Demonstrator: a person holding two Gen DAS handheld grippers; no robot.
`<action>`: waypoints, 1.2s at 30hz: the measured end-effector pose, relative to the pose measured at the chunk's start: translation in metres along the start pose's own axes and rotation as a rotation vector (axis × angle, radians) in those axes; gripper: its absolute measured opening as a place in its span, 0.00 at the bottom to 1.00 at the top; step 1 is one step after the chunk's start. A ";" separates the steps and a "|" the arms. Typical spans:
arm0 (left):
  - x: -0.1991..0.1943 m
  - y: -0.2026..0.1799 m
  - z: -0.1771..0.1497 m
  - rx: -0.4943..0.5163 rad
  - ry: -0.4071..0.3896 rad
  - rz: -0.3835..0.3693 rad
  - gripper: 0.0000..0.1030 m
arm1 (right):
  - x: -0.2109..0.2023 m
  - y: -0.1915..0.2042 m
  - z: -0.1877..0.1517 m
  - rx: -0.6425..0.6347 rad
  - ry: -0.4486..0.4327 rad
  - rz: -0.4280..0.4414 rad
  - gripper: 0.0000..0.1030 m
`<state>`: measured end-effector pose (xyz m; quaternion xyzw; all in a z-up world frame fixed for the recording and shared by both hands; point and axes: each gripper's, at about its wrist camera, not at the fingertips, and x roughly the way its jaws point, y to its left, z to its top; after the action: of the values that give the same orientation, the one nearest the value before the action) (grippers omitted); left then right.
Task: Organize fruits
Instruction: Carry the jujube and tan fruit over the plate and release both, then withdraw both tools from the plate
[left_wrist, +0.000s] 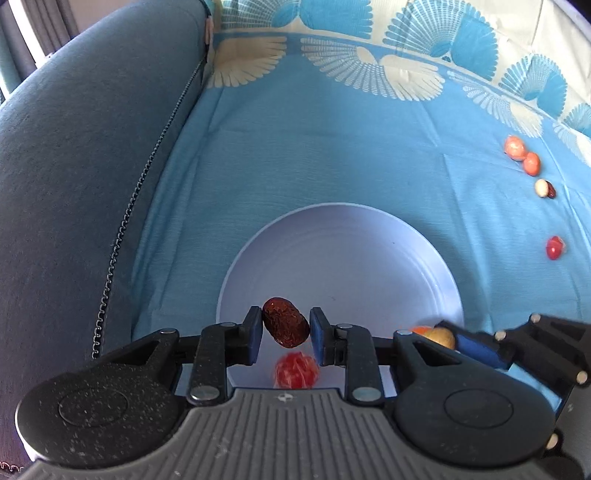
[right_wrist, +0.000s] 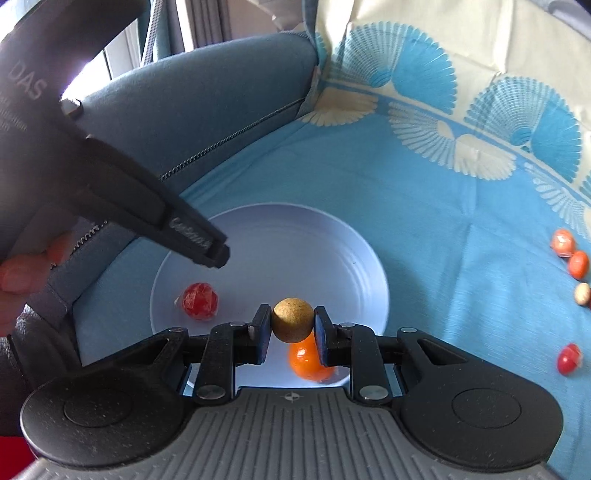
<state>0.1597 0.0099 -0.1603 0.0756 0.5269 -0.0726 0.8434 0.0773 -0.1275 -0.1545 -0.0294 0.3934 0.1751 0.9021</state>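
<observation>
- Left gripper (left_wrist: 283, 334) pinches a wrinkled dark-red date (left_wrist: 285, 327) above the white plate (left_wrist: 343, 251).
- Right gripper (right_wrist: 291, 328) clamps a tan round fruit (right_wrist: 292, 319), half hiding an orange one (right_wrist: 306, 360) on the plate.

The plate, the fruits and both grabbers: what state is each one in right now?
Left gripper: shut on dried red date, above the plate.
Right gripper: shut on tan round fruit, above the plate.
Plate: holds wrapped red fruit and orange fruit.
Loose fruits: lying on blue cloth.
</observation>
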 end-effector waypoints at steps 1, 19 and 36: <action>-0.001 0.001 0.001 -0.005 0.001 0.001 0.65 | 0.003 -0.001 0.002 0.005 0.008 0.005 0.29; -0.119 0.010 -0.069 -0.079 0.012 0.057 1.00 | -0.113 0.018 -0.027 0.099 -0.002 -0.062 0.94; -0.206 -0.022 -0.136 -0.047 -0.116 0.050 1.00 | -0.222 0.057 -0.068 0.075 -0.201 -0.171 0.99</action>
<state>-0.0537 0.0244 -0.0349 0.0646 0.4765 -0.0437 0.8757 -0.1293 -0.1518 -0.0362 -0.0115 0.3032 0.0849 0.9491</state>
